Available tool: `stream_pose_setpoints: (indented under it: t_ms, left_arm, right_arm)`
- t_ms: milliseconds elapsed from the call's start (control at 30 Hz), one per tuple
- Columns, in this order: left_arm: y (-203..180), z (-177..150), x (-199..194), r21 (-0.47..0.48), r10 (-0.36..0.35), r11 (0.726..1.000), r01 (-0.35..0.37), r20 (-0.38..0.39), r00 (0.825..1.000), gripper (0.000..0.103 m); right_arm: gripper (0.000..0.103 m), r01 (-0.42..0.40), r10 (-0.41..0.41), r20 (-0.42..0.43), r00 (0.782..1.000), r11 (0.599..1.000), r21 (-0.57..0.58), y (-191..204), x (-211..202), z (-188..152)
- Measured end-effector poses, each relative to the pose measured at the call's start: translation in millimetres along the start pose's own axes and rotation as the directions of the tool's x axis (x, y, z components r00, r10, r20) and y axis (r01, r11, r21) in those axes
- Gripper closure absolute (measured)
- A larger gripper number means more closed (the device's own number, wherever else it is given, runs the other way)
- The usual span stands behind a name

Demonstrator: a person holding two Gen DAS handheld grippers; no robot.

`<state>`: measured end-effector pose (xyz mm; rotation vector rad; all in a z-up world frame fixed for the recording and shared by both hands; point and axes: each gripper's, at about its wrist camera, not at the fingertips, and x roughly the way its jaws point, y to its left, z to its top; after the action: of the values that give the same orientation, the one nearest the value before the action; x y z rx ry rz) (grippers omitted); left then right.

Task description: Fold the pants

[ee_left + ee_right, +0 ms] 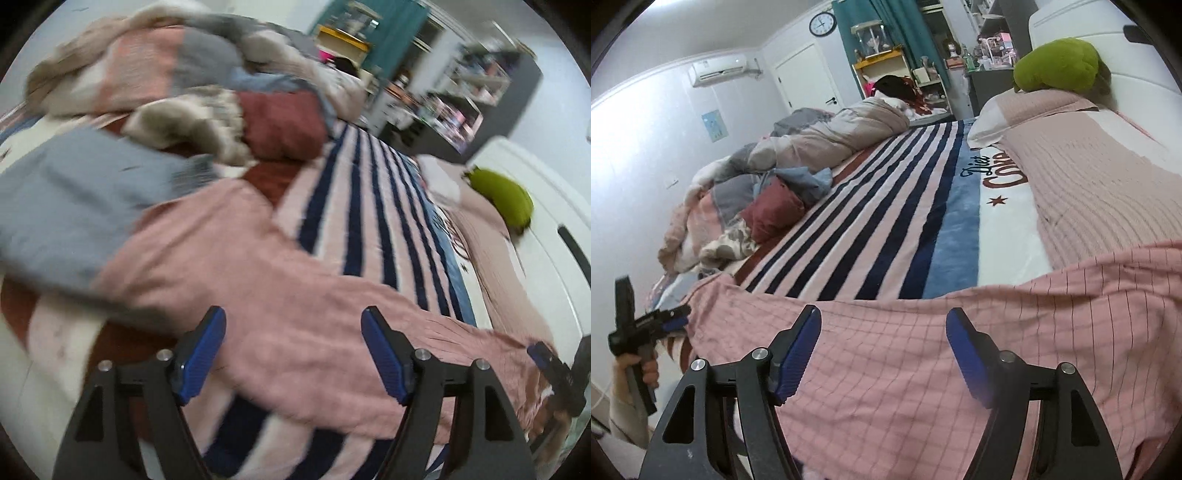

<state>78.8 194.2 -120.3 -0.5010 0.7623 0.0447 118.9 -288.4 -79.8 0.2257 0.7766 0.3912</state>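
Both grippers hang spread wide over pink checked pants (923,354) laid across the near edge of a bed, gripping nothing. Thin dark grid lines cross the pale pink cloth, which lies rumpled in a long band over a striped blanket (886,206) of navy and pink.

Blue-padded fingers of the right gripper (882,354) stand well apart just above the fabric; whether the pads touch it cannot be told. Fingers of the left gripper (293,354) are parted as widely over the pants' other end, in a motion-blurred view. From the right wrist camera, the left gripper (674,319) sits at the cloth's far left edge, its handle in a bare hand (646,369).

A heap of bedding (746,199) lies along the wall side. A green plush toy (1058,64) rests at the headboard.
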Motion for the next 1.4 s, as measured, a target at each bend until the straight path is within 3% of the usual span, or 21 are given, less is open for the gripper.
stream_pose_setpoints:
  t_ms: [233, 367, 433, 500, 567, 933, 1000, 1100, 1200, 1400]
  left_arm:
    - [39.6, -23.5, 21.8, -0.119, -0.088, 0.990, 0.081, -0.053, 0.995, 0.031]
    - [42.8, -21.4, 41.7, -0.152, -0.117, 0.982, 0.112, -0.026, 0.993, 0.031]
    - [43.0, -17.5, 45.7, -0.159, -0.139, 0.978, 0.134, -0.021, 0.990, 0.040]
    - [38.5, -12.0, 52.5, -0.166, -0.179, 0.971, 0.172, -0.027, 0.984, 0.063]
    - [31.6, -10.5, 60.1, -0.159, -0.206, 0.967, 0.198, -0.037, 0.978, 0.073]
    - [25.8, 17.1, 79.3, -0.188, -0.221, 0.957, 0.220, 0.014, 0.975, 0.075]
    - [24.1, 22.1, 76.0, -0.181, -0.236, 0.954, 0.238, 0.031, 0.971, 0.083]
    - [24.8, 33.8, 68.4, -0.154, -0.187, 0.968, 0.197, 0.081, 0.979, 0.099]
    - [29.6, 46.0, 61.6, -0.151, -0.153, 0.973, 0.172, 0.132, 0.979, 0.101]
    - [33.8, 61.4, 29.7, -0.098, -0.136, 0.982, 0.162, 0.233, 0.963, 0.101]
  right_arm:
    - [0.036, 0.028, -0.030, 0.040, 0.999, 0.998, 0.057, 12.6, -10.6, -6.1]
    - [0.036, 0.030, -0.037, 0.063, 0.997, 0.993, 0.111, 13.1, -12.4, -6.6]
    - [0.036, 0.037, -0.043, 0.052, 0.998, 0.993, 0.113, 14.6, -9.2, -6.2]
    - [0.036, 0.050, -0.054, 0.040, 0.998, 0.994, 0.102, 16.9, -5.4, -5.8]
    - [0.036, 0.052, -0.056, 0.037, 0.998, 0.993, 0.102, 17.7, -2.7, -5.2]
    - [0.036, 0.026, -0.030, 0.039, 0.999, 0.994, 0.111, 17.1, 1.6, -5.9]
    - [0.036, 0.025, -0.029, 0.037, 0.999, 0.993, 0.116, 15.9, 2.3, -7.3]
    - [0.036, 0.020, -0.025, 0.037, 0.999, 0.991, 0.131, 12.9, 2.4, -8.8]
    - [0.036, 0.018, -0.024, 0.041, 0.999, 0.991, 0.135, 11.9, -0.4, -9.7]
    - [0.036, 0.032, -0.037, 0.042, 0.998, 0.991, 0.133, 11.3, -5.2, -11.1]
